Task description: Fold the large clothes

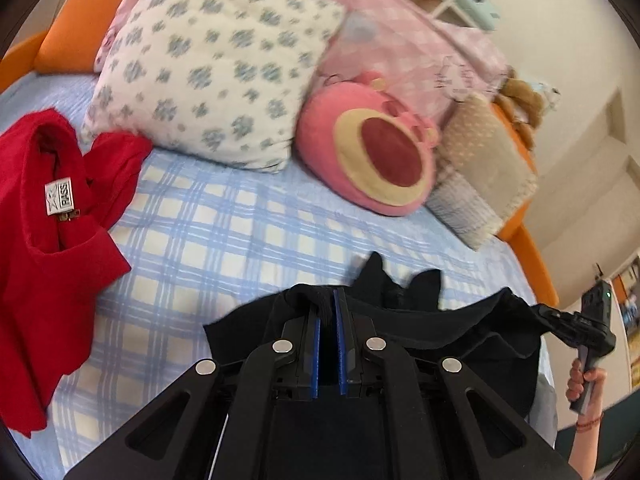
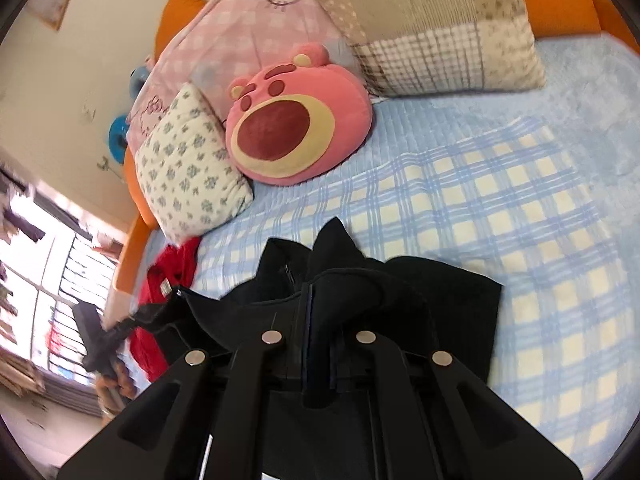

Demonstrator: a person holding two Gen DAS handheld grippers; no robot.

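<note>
I am looking into a home bedroom: a bed (image 2: 560, 184) under a blue checked cover, an orange headboard (image 1: 80, 28), patterned pillows (image 1: 208, 76), a pink bear cushion (image 2: 296, 120), a cartoon-cat quilt (image 2: 248, 28) and a bright window (image 2: 52, 280).

Black left gripper (image 1: 328, 300) with blue-lined jaws, silver round pivot pins, red bead bracelet (image 1: 588, 424)

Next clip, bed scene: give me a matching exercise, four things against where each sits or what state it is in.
Things:
1. black fabric garment
2. red knitted sweater
3. round pink bear-face plush cushion
4. white pillow with grey-blue flower print

States:
A. propped between two pillows
B. pinched by both hand-held grippers
C. beside the red sweater's collar
D. lying unheld, neck label showing

Pairs: 1-B, 2-D, 3-A, 4-C
</note>
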